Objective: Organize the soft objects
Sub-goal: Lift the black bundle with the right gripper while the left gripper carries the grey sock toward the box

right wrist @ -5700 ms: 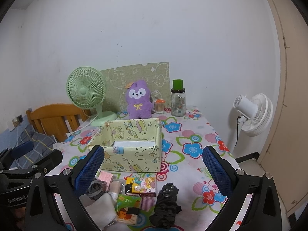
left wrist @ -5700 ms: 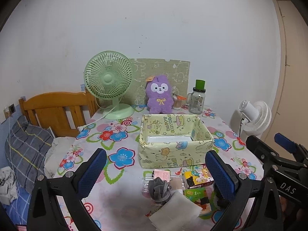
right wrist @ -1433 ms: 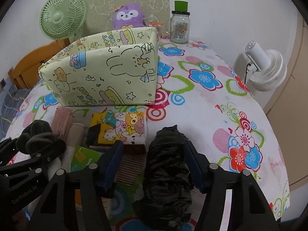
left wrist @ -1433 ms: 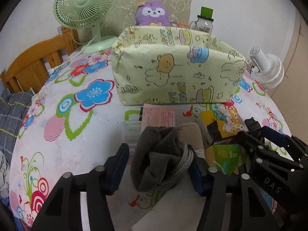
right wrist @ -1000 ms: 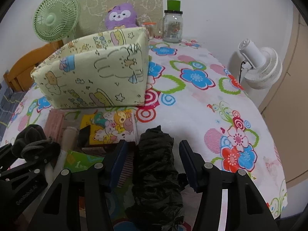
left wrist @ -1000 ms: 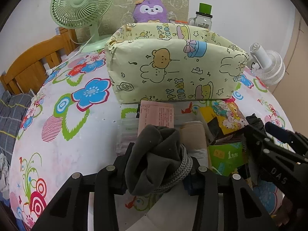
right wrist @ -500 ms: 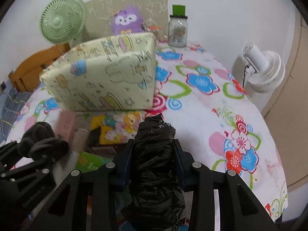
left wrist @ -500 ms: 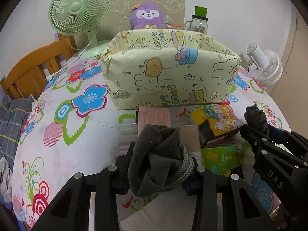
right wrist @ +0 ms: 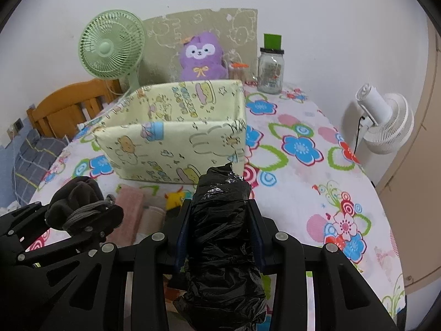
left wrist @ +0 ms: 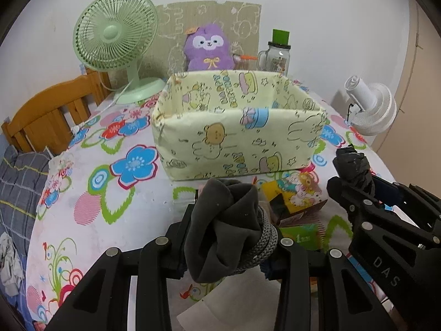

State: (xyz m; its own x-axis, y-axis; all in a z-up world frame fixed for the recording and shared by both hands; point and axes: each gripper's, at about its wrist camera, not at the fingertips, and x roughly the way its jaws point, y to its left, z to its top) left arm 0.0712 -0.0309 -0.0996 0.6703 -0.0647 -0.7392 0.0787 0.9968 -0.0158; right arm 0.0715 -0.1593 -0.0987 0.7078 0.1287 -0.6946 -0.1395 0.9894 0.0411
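My left gripper (left wrist: 227,244) is shut on a dark grey rolled sock bundle (left wrist: 228,229) and holds it above the table, in front of the pale yellow fabric box (left wrist: 237,127). My right gripper (right wrist: 220,226) is shut on a roll of black plastic bags (right wrist: 220,237), also lifted, near the box's front right corner (right wrist: 237,138). The right gripper with the black roll shows at the right of the left wrist view (left wrist: 352,171). The left gripper with the sock bundle shows at the left of the right wrist view (right wrist: 80,204).
Small cartoon-printed packs (left wrist: 300,190), a pink pack (right wrist: 129,204) and a white cloth (left wrist: 220,311) lie on the flowered tablecloth (left wrist: 91,193) below the grippers. A green fan (left wrist: 115,33), purple plush (left wrist: 206,47) and glass jar (left wrist: 278,55) stand behind the box. A white fan (right wrist: 383,118) stands right.
Both grippers closed on their items and lifted them off the table. Both views now sit higher, so the box's open top and inner walls show.
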